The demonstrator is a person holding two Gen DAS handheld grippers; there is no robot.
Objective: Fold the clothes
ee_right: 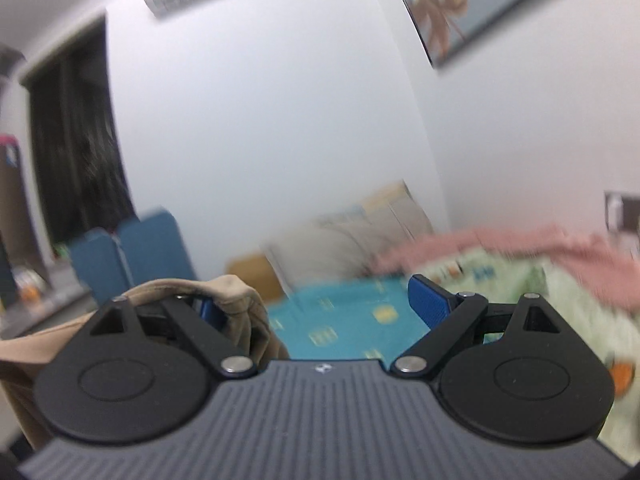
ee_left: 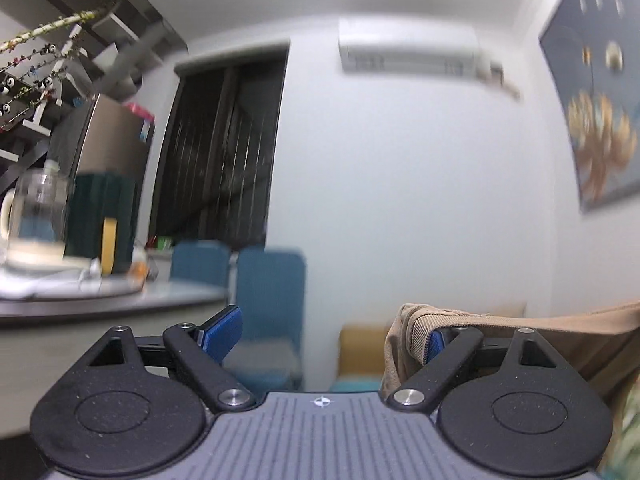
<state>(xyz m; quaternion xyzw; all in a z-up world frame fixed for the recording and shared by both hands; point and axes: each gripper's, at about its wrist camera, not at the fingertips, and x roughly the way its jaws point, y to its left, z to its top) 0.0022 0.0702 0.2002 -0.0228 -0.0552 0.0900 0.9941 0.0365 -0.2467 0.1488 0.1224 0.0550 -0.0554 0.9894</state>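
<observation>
A tan garment (ee_left: 412, 332) with a ribbed waistband hangs over the right finger of my left gripper (ee_left: 330, 334), whose jaws stand wide open. The cloth stretches off to the right. In the right wrist view the same tan garment (ee_right: 236, 296) is draped over the left finger of my right gripper (ee_right: 316, 306), also wide open. Both grippers are raised and point at the white wall. The blue pad (ee_left: 222, 334) of the left finger and the blue pad (ee_right: 430, 304) of the right finger are bare.
A bed with a teal patterned sheet (ee_right: 344, 320), a pink cloth (ee_right: 500, 248) and pillows (ee_right: 320, 252) lies ahead on the right. Blue chairs (ee_left: 268, 296) and a cluttered table (ee_left: 100, 292) with a glass jar (ee_left: 38, 208) stand at the left.
</observation>
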